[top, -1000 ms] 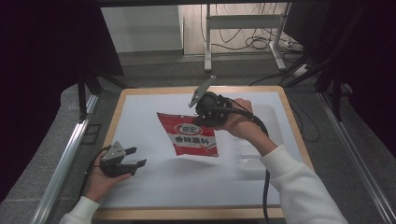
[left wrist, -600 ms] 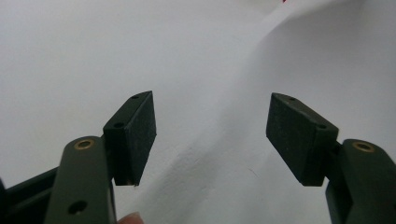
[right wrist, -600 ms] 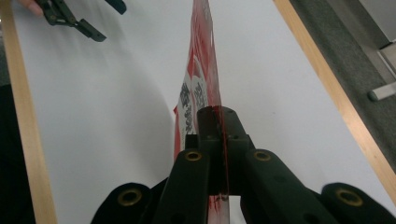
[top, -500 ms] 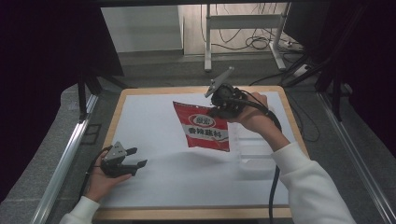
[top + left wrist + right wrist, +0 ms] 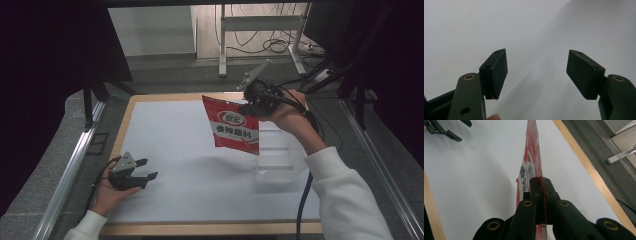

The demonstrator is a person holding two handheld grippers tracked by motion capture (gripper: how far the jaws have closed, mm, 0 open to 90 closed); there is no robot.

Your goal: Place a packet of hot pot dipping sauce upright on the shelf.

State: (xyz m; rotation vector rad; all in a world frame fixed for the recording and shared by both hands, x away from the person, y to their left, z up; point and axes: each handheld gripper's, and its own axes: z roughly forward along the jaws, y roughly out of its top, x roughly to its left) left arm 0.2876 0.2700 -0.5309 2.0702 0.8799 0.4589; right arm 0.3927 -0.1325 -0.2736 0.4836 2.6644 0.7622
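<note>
A red sachet (image 5: 231,125) with a white label hangs in the air over the table's right half, pinched at its upper right corner by my right gripper (image 5: 248,106), which is shut on it. In the right gripper view the sachet (image 5: 531,162) runs edge-on away from the closed jaws of the right gripper (image 5: 541,182). My left gripper (image 5: 145,170) rests low near the table's front left, held by a hand, open with nothing between its pads (image 5: 496,71). The left gripper (image 5: 446,131) also shows far off in the right gripper view.
A clear plastic container (image 5: 274,157) stands on the white table sheet (image 5: 170,135) just below and right of the hanging sachet. A wooden rim (image 5: 210,227) frames the sheet. Metal rails run along both sides, and cables lie on the floor behind.
My right gripper has lifted the sachet off the sheet and carried it rightward, so it now hangs above the clear container's left edge. The left gripper has stayed put.
</note>
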